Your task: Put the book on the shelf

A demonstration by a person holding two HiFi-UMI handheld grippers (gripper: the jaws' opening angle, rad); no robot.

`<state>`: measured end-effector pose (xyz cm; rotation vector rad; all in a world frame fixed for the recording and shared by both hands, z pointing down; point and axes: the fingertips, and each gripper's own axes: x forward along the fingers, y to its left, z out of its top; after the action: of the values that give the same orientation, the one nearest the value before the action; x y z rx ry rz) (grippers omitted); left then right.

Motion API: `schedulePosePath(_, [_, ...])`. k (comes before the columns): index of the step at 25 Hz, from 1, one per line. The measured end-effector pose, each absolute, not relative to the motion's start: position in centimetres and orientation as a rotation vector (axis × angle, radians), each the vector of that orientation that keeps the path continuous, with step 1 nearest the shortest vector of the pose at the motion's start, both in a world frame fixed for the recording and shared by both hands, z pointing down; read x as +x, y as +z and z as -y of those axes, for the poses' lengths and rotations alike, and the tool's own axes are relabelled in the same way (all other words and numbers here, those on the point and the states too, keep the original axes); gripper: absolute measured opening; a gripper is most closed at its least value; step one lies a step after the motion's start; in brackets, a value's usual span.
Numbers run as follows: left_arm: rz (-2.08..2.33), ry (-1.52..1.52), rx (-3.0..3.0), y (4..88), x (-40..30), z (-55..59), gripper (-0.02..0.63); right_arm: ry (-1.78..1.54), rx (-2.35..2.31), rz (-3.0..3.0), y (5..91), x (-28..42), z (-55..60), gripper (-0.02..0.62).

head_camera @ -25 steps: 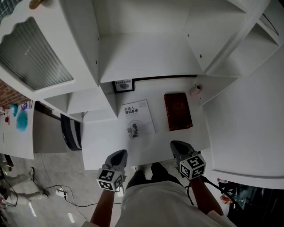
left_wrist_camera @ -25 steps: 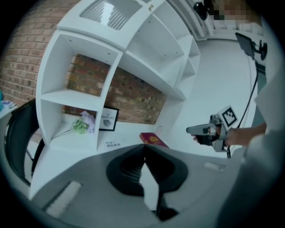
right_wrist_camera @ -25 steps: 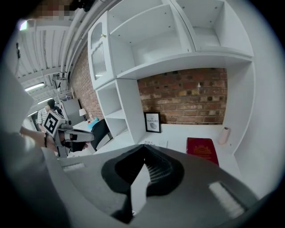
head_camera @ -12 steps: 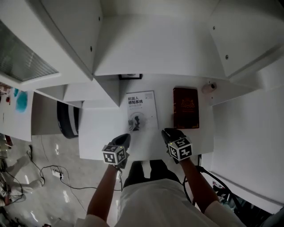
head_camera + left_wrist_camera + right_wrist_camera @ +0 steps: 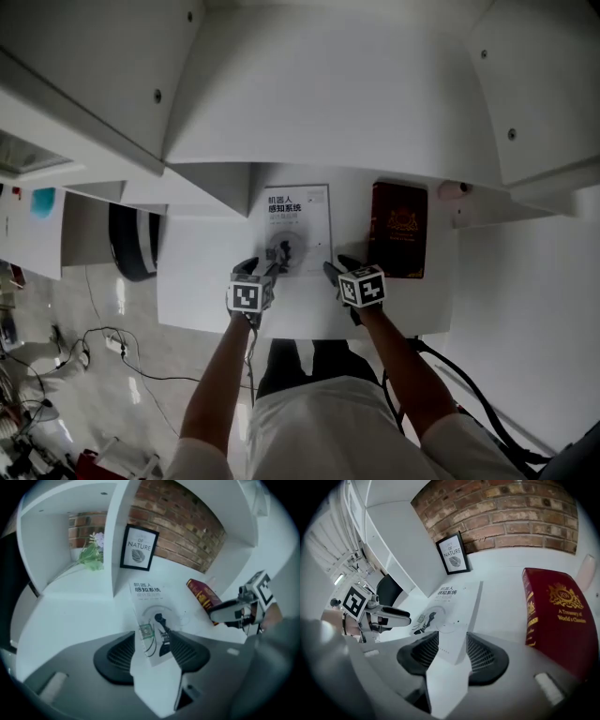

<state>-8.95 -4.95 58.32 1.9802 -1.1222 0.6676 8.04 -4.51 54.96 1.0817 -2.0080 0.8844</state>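
Left hand-held gripper [image 5: 265, 270] at near left corner of the white book [image 5: 297, 225], jaws just opened, corner between them, seemingly untouched. Right hand-held gripper [image 5: 336, 267] likewise at near right corner. Book flat on the table [image 5: 202, 272], below the shelf [image 5: 328, 103].

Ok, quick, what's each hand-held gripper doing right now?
Left hand-held gripper: open, jaws just opening, white book's near corner between them.
Right hand-held gripper: open, jaws just opening, same book's edge between them.
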Motion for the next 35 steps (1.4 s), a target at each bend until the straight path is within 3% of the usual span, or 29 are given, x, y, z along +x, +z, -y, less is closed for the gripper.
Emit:
schedulePosePath(8, [1.099, 0.765, 1.915, 61.1, -8.3, 6.0, 0.279, 0.905, 1.076, 2.036, 57.2, 7.8, 7.4, 0.221])
schedulePosePath(29, [1.117, 0.823, 1.829, 62.6, -7.8, 6.2, 0.27, 0.95, 1.096, 1.895, 60.4, 7.5, 8.3, 0.221])
schedulePosePath(35, [0.951, 0.515, 1.818, 62.3, -5.7, 5.6, 0.303, 1.062, 1.091, 1.916, 60.4, 7.1, 8.1, 0.224])
